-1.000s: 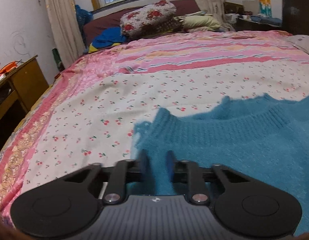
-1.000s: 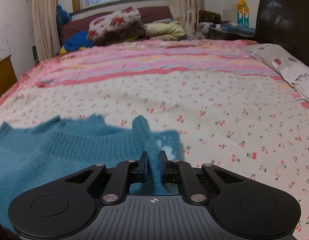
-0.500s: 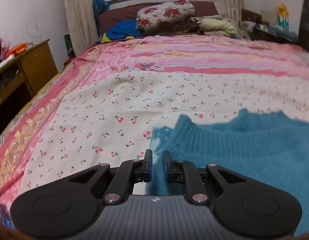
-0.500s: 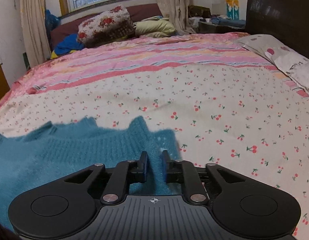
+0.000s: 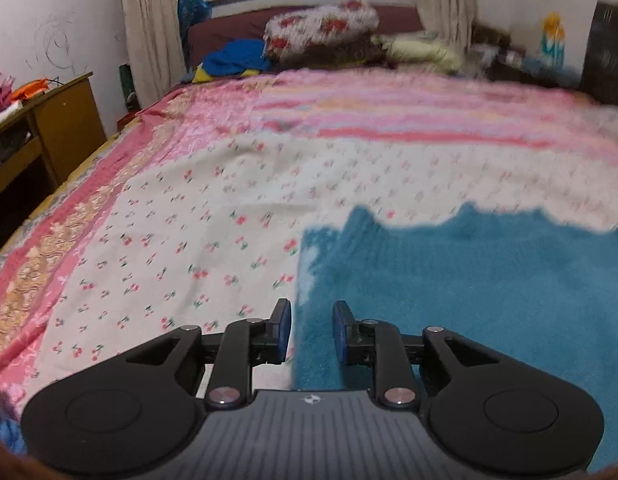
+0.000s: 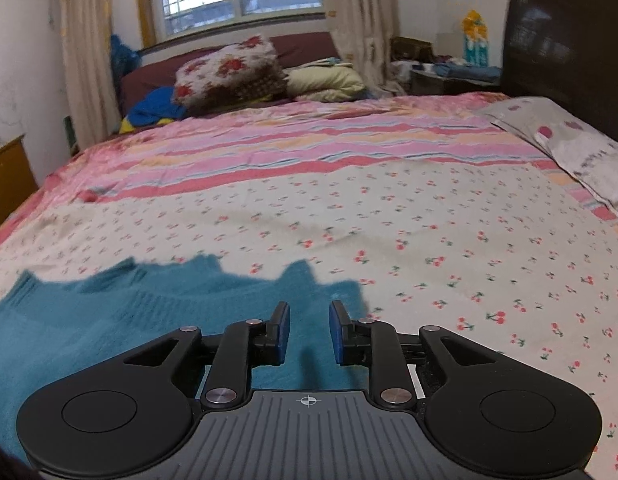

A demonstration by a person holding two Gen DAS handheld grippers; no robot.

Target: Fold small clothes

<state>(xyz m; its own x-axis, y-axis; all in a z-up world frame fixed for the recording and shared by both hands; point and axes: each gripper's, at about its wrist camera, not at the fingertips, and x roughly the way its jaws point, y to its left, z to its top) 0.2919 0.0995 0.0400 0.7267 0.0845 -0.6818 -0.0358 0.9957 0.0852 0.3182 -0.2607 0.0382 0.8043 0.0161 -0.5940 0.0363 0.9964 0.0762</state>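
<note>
A fuzzy teal knitted sweater [image 5: 489, 280] lies flat on the cherry-print bedsheet [image 5: 181, 240]. In the left wrist view my left gripper [image 5: 311, 330] hovers over the sweater's left edge. Its jaws are opening, with a clear gap and the blue pads off the knit. In the right wrist view the same sweater [image 6: 109, 320] spreads to the left, and my right gripper [image 6: 309, 330] sits over its right corner. These jaws are opening too, and the cloth lies loose below them, not pinched.
A wooden desk [image 5: 41, 128] stands off the bed's left side. Floral pillows [image 6: 229, 72] and bedding pile up at the far end under the window. A pale pillow [image 6: 581, 152] and a dark headboard [image 6: 569, 48] are at the right.
Both grippers had the sweater's edge pinched a second ago; now both have let go and their jaws stand apart. The raised fold at the right corner has dropped flat.
</note>
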